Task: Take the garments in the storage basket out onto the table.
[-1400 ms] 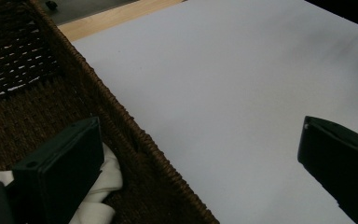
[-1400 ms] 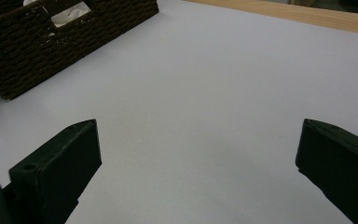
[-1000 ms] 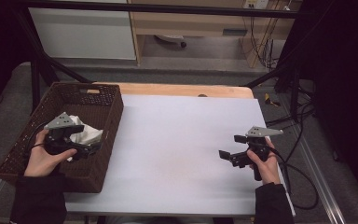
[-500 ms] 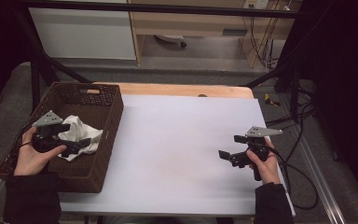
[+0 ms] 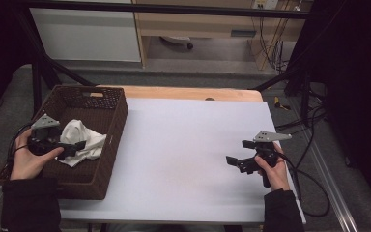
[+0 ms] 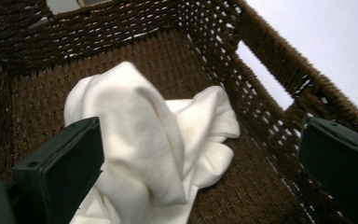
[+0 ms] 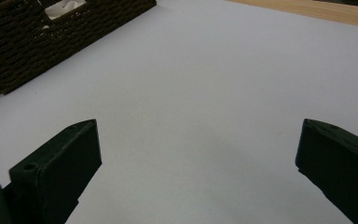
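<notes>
I see the desk (image 5: 183, 159) first, its white top bare across the middle, with a strip of bare wood along the far edge. At the desk's left edge stands the brown woven basket (image 5: 107, 145), reaching from near the front corner about two thirds of the way toward the far edge. Inside it, against the wall nearest the middle of the desk, lies the white cloth (image 5: 84, 140), crumpled into a heap on the basket floor; the left gripper view shows it bunched up, with one fold rising in the middle (image 6: 154, 140). My left gripper (image 5: 70, 147) sits inside the basket at the cloth, its jaws spread wide, one touching the cloth's side and the other near the basket wall, clamping nothing. My right gripper (image 5: 236, 157) sits near the desk's right edge toward the front, over bare white surface, jaws spread apart and holding nothing, well apart from the basket.
</notes>
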`<state>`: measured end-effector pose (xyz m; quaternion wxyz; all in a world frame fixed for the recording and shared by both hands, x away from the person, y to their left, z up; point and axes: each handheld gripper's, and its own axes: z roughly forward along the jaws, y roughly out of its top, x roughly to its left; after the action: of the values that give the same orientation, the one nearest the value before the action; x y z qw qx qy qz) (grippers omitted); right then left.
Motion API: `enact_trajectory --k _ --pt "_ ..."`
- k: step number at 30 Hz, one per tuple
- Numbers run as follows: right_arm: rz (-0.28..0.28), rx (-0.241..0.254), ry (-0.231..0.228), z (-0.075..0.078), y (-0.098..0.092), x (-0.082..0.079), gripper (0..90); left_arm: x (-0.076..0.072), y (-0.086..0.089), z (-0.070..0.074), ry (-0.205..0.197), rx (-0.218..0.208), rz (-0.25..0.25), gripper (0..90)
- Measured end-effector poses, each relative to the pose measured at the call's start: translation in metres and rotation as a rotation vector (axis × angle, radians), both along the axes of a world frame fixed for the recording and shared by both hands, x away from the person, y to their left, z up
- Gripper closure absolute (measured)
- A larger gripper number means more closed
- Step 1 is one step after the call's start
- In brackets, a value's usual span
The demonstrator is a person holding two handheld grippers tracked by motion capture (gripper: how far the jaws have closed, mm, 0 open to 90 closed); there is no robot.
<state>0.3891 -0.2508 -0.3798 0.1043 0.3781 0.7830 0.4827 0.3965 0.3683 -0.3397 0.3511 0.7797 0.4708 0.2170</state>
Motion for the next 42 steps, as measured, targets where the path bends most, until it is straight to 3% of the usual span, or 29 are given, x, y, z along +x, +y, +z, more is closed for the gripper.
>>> enact_trajectory --k 8,18,28,42 --pt "0.001 0.0 0.0 0.0 0.0 0.0 0.7 0.004 0.014 -0.009 0.019 0.026 0.061 0.7" --pt "-0.001 -0.001 0.0 0.0 0.001 0.0 0.7 0.014 0.017 -0.023 0.051 0.073 0.107 1.4" --pt "-0.002 -0.003 0.0 -0.001 0.001 0.001 0.7 0.025 0.018 -0.042 0.107 0.121 0.13 1.9" --pt "-0.001 -0.011 0.006 -0.003 0.003 0.001 0.6 0.031 0.013 -0.055 0.105 0.136 0.135 9.7"
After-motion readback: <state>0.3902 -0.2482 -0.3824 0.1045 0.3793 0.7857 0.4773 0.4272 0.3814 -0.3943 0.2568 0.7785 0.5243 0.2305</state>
